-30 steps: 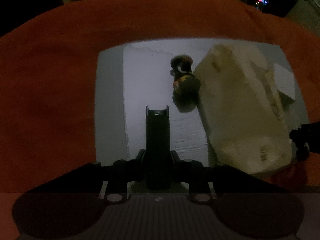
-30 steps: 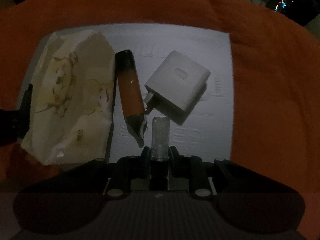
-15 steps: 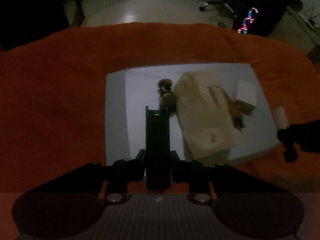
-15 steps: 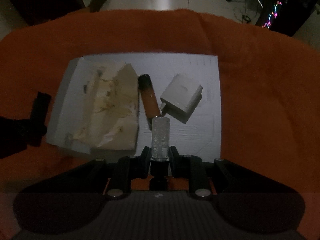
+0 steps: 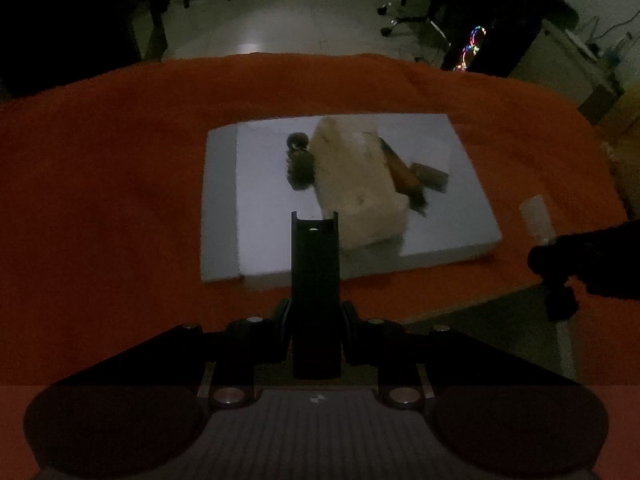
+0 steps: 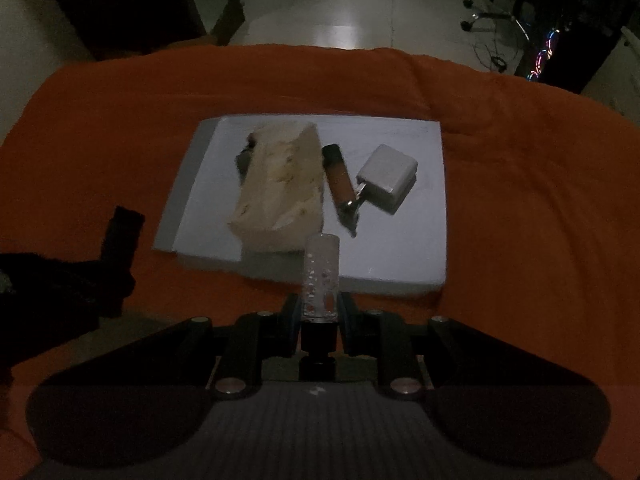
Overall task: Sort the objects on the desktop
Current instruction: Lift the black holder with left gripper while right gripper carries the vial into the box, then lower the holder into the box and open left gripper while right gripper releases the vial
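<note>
A white board point(image 5: 256, 208) point(image 6: 404, 248) lies on the orange cloth. On it sit a cream tissue pack point(image 5: 356, 188) point(image 6: 280, 188), a small dark figurine point(image 5: 299, 160), an orange tube point(image 6: 338, 174) point(image 5: 404, 174) and a white charger cube point(image 6: 388, 174). My left gripper point(image 5: 315, 222) is shut and empty, back from the board's near edge. My right gripper point(image 6: 322, 242) is shut and empty, its clear fingers pressed together near the board's front edge. It also shows in the left wrist view point(image 5: 536, 216).
The orange cloth point(image 5: 100, 184) point(image 6: 540, 184) covers the table around the board. Beyond the far edge is a dim floor with office chairs point(image 5: 408, 20) and a lit computer case point(image 5: 472, 46). The left gripper shows at the left of the right wrist view point(image 6: 120, 236).
Both grippers have pulled back and up from the board, so the objects look smaller and farther. The objects on the board have stayed in place.
</note>
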